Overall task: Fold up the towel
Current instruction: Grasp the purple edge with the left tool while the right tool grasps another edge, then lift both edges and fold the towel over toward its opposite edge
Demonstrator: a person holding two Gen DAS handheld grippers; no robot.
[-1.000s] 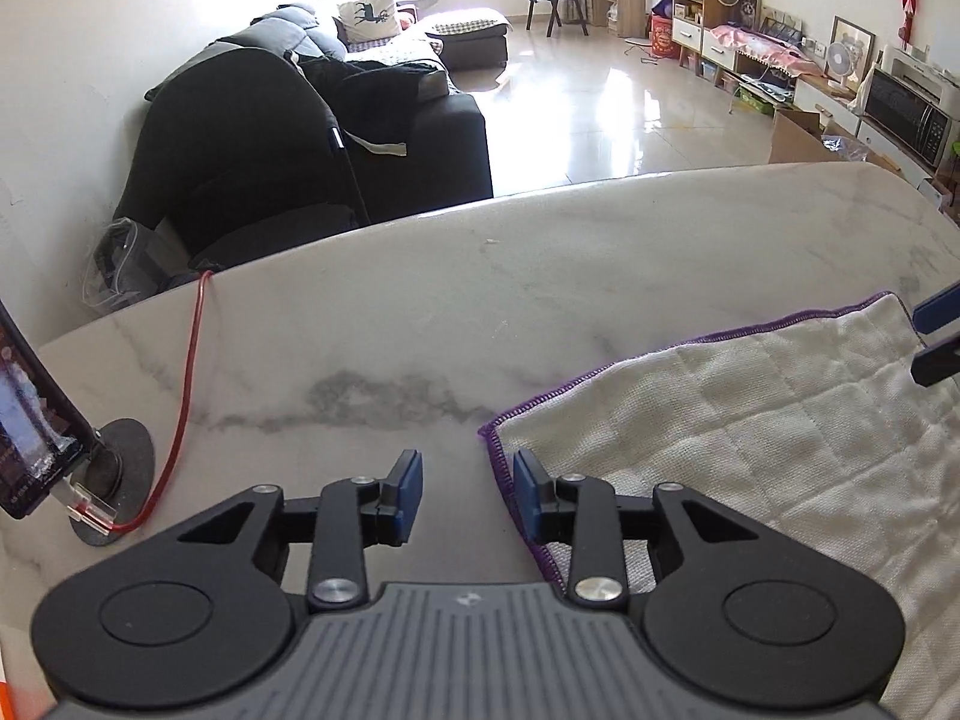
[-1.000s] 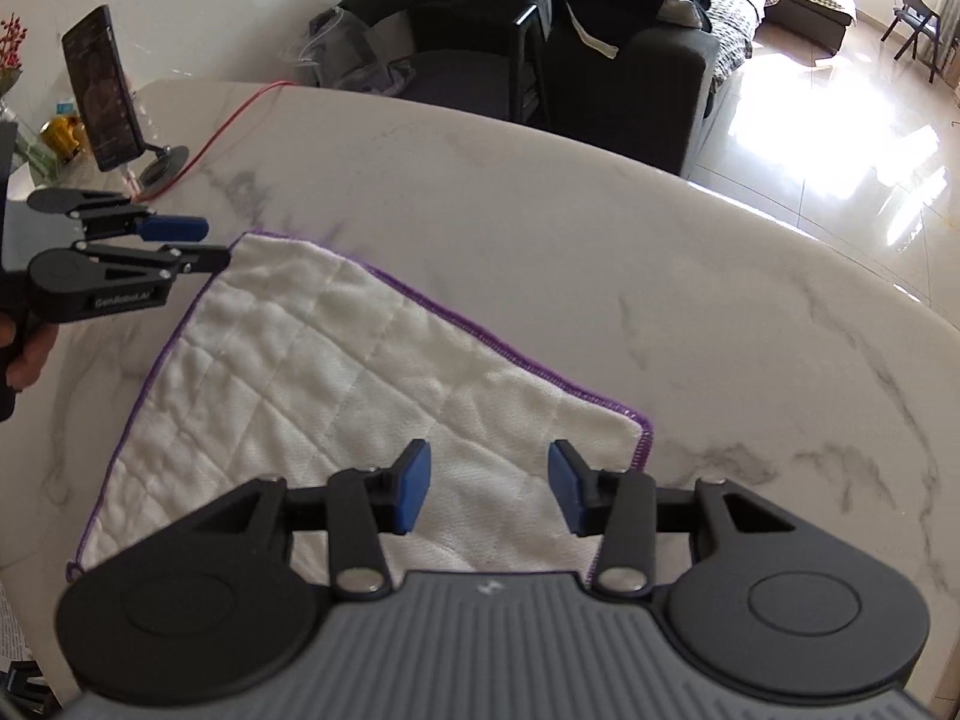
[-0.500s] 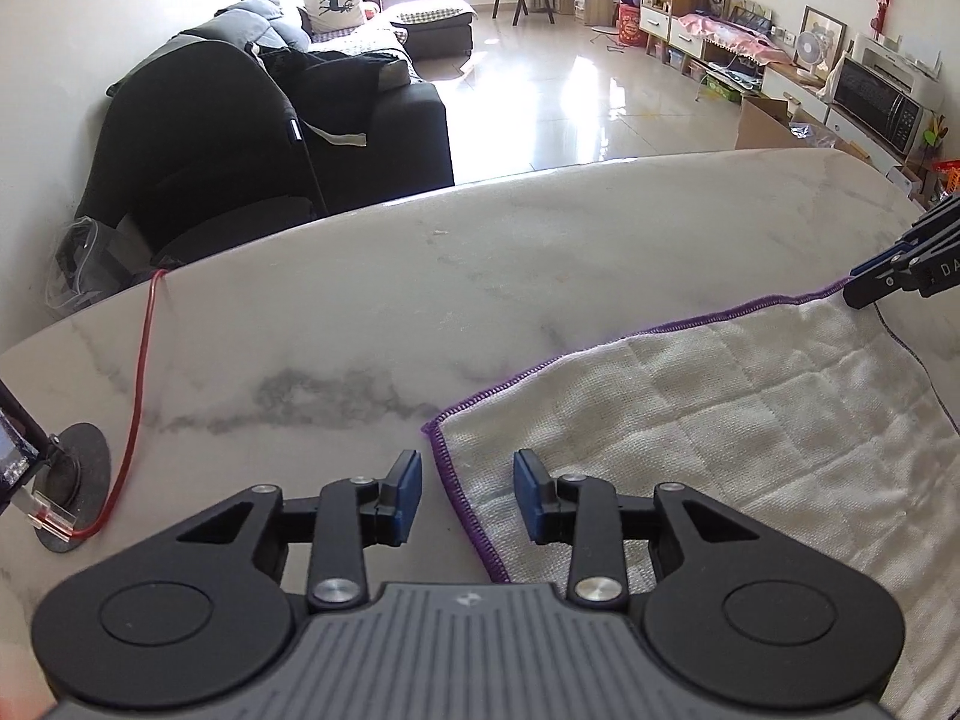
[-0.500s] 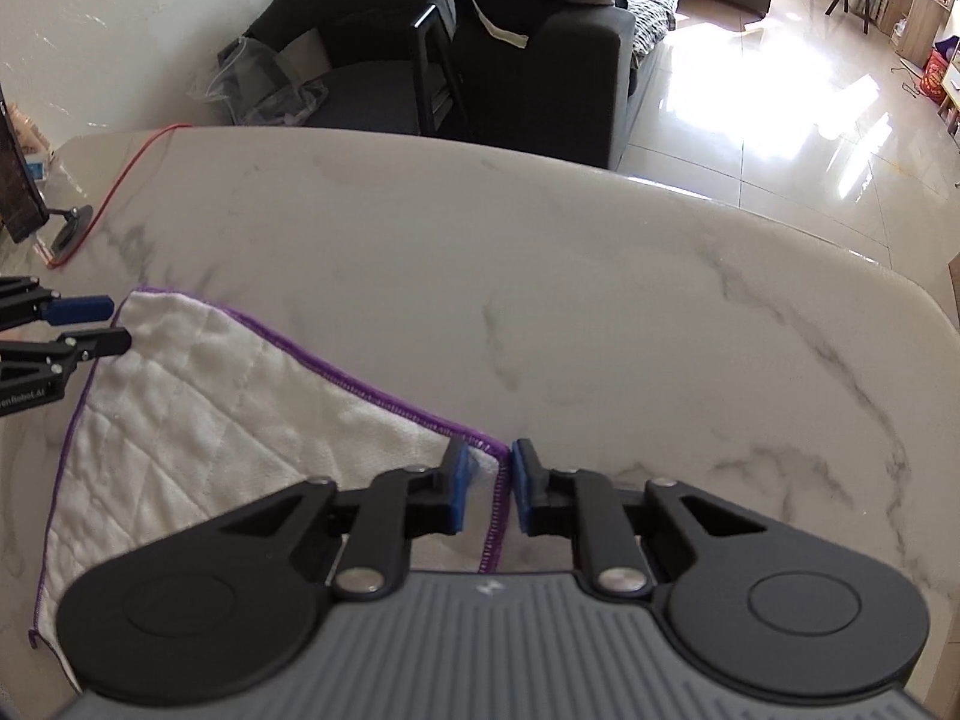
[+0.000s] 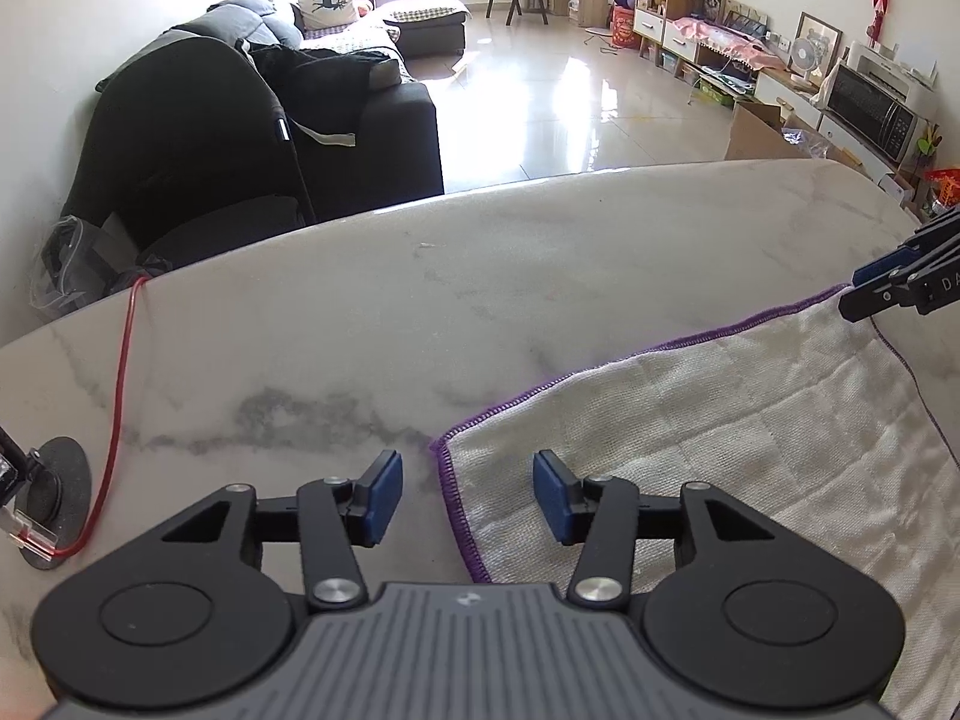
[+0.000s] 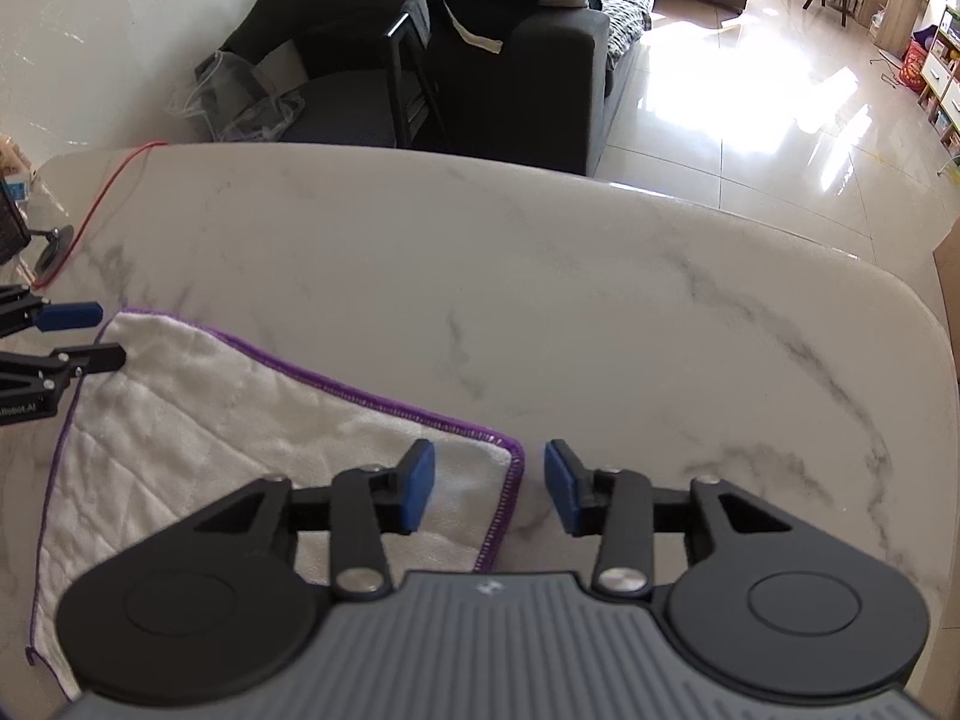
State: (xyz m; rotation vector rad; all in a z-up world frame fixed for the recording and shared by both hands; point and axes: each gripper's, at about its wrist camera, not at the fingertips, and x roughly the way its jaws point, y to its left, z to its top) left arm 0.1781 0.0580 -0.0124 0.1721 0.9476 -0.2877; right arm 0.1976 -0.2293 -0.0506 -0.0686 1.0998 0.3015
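A: Logging setup: towel (image 5: 750,432) lies flat, single layer, on the marble counter (image 5: 480,276), purple hem showing. Why both tools at the far corners?

B: Judgement: a corner each, so the far edge can lift evenly for the first fold.

A: Left gripper (image 5: 468,495)?

B: Fingers apart, straddling the far-left corner; hem runs between the pads, nothing clamped.

A: Right gripper (image 6: 487,486)?

B: Also spread, holding nothing. The far-right corner sits between its pads, nearer the left pad.

A: Hazards?

B: Red cable (image 5: 123,372) and phone stand (image 5: 51,498) lie left of the towel, apart from it.
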